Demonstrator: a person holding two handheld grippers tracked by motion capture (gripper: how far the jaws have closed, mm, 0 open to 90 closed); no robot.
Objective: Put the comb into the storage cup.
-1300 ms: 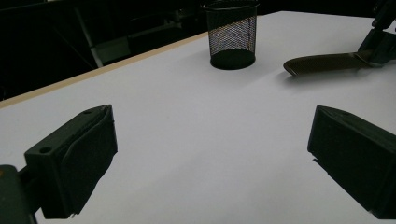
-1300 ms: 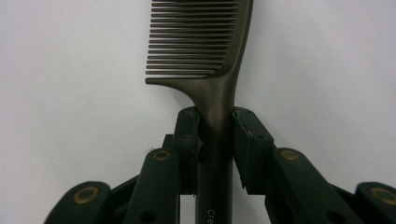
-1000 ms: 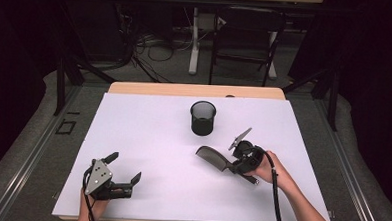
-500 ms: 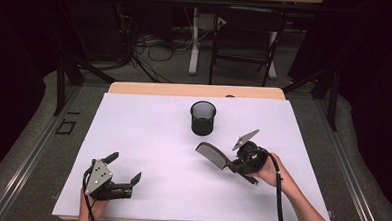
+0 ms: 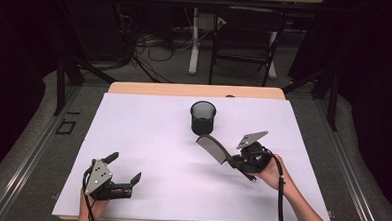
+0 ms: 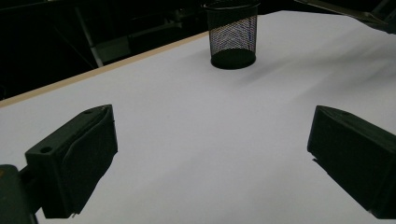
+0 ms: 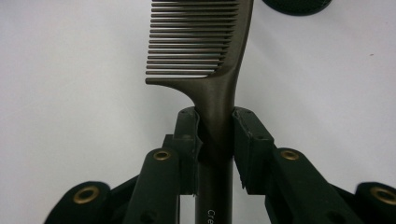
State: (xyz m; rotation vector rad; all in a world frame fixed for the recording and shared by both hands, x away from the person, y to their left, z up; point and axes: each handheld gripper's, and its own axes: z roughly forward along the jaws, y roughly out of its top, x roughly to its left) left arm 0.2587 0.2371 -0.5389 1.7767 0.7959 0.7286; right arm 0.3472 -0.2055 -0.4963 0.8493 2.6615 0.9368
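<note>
The right gripper (image 5: pixel 230 159) clamps the handle of the dark comb (image 5: pixel 213 147), whose toothed end is raised just in front of the mesh pen cup (image 5: pixel 203 117). The left gripper (image 5: pixel 125 169), jaws wide and holding nothing, rests well apart from the cup on the white table cover (image 5: pixel 157 139).

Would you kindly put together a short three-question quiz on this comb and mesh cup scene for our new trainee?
1. True or false: the right gripper is shut on the handle of the comb.
2. Multiple choice: where is the mesh cup? A) lying on its side at the near edge; B) standing upright toward the far side of the white table; C) held in the left gripper.
3. In a few words: how do the left gripper's jaws stand, and is anything between them?

Key
1. True: both pads press on the handle, teeth pointing away.
2. B.
3. Wide open, with nothing but bare table between them.
</note>
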